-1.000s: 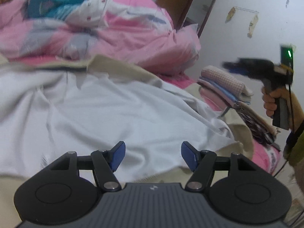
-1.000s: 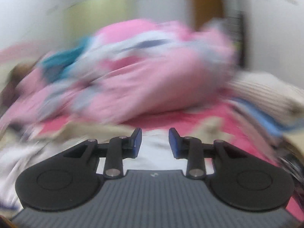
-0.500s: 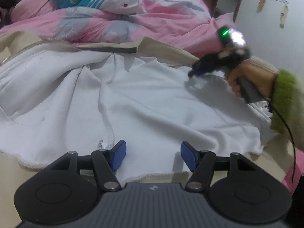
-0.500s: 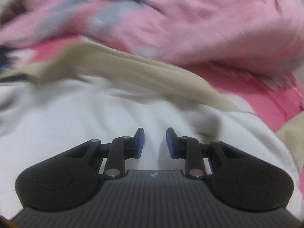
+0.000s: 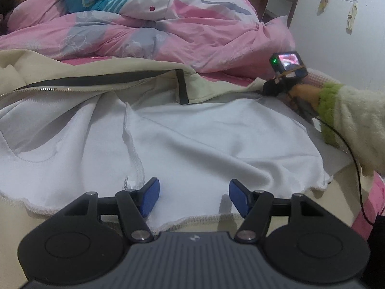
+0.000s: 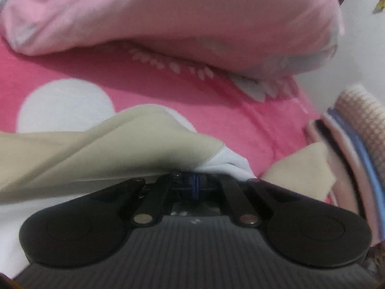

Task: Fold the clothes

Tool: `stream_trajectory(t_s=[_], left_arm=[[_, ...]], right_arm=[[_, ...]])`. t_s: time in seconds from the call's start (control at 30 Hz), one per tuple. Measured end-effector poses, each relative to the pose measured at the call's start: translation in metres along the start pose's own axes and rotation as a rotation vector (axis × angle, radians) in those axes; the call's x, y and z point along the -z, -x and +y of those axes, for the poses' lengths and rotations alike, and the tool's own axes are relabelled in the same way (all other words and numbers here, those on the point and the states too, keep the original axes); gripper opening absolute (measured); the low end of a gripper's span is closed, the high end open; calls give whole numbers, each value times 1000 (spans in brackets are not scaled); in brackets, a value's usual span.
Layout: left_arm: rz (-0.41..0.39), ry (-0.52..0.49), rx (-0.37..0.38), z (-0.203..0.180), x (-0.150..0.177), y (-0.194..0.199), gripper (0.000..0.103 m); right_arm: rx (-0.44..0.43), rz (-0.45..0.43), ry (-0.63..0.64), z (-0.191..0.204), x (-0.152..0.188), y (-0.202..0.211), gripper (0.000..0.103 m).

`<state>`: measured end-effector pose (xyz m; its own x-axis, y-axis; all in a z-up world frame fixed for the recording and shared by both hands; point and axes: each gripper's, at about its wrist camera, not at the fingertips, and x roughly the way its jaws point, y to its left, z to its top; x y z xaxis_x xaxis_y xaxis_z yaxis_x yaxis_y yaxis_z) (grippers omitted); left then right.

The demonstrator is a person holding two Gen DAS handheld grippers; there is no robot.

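**Jacket spread lining-up on the bed; right tongs closed at its far corner, left tongs wide over the near hem**

Left gripper [image 5: 193,198]: the blue pads stand wide apart with nothing pressed between them. They hover just above the near hem of the jacket [image 5: 192,130], where the scalloped white stitched edge [image 5: 190,219] runs across the view right below the pads. A vertical stitched seam [image 5: 134,149] ends beside the left pad.

The jacket lies opened out, white lining upward, beige outer cloth showing along the near border and the far border. Its right-hand edge curls up in a ragged corner [image 5: 322,180]; past it the bed surface narrows toward the person's fluffy sleeve [image 5: 356,125]. On the far side, a dark zipper strip [image 5: 101,79] runs along the turned-back beige flap.

Right gripper [image 6: 193,185]: the jaws have just been closing and the pads now meet. Beige and white cloth of the jacket's far right corner bunches directly over the pad tips; whether a layer is pinched there cannot be told. In the left wrist view this gripper [image 5: 272,89] sits at that corner, held by a hand [image 5: 303,94].

Beyond the corner, pink bedsheet [image 6: 168,101] lies open up to the pink quilt [image 6: 168,12]. A stack of folded textiles [image 6: 356,132] bounds the right side.
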<state>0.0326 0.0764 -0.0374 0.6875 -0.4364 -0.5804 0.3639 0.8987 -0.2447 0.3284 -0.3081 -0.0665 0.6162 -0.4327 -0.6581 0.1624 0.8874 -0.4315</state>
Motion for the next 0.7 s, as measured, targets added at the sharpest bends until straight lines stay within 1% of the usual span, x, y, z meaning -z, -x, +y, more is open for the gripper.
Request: stream_trajectory(t_s=[0.03, 0.07, 0.13, 0.17, 0.23, 0.37, 0.43, 0.53, 0.57, 0.67, 0.7], left_arm=[[0, 5, 2, 0, 0, 1, 66], [0, 12, 4, 0, -1, 1, 66], [1, 26, 10, 2, -1, 2, 66], [1, 30, 11, 2, -1, 3, 66], [0, 36, 10, 3, -1, 3, 66], [-6, 43, 4, 4, -2, 3, 65], [-10, 43, -1, 4, -2, 3, 65], [-10, 38, -3, 4, 0, 3, 65], [-8, 35, -3, 4, 0, 2, 65], [1, 36, 3, 5, 0, 1, 65], [2, 40, 8, 7, -1, 1, 65]], right_arm=[[-5, -10, 8, 3, 0, 12, 2], [-30, -36, 12, 6, 1, 30, 3], [-126, -92, 24, 14, 1, 72, 5], [-179, -112, 35, 21, -5, 86, 5], [-369, -139, 60, 40, -2, 124, 7], [-762, -90, 150, 109, 4, 166, 9], [-809, -104, 252, 153, 1, 173, 9], [-752, -184, 254, 192, -22, 167, 9], [-772, -190, 197, 194, -37, 159, 9], [-811, -222, 90, 209, -76, 136, 9], [-811, -203, 77, 219, -82, 127, 9]])
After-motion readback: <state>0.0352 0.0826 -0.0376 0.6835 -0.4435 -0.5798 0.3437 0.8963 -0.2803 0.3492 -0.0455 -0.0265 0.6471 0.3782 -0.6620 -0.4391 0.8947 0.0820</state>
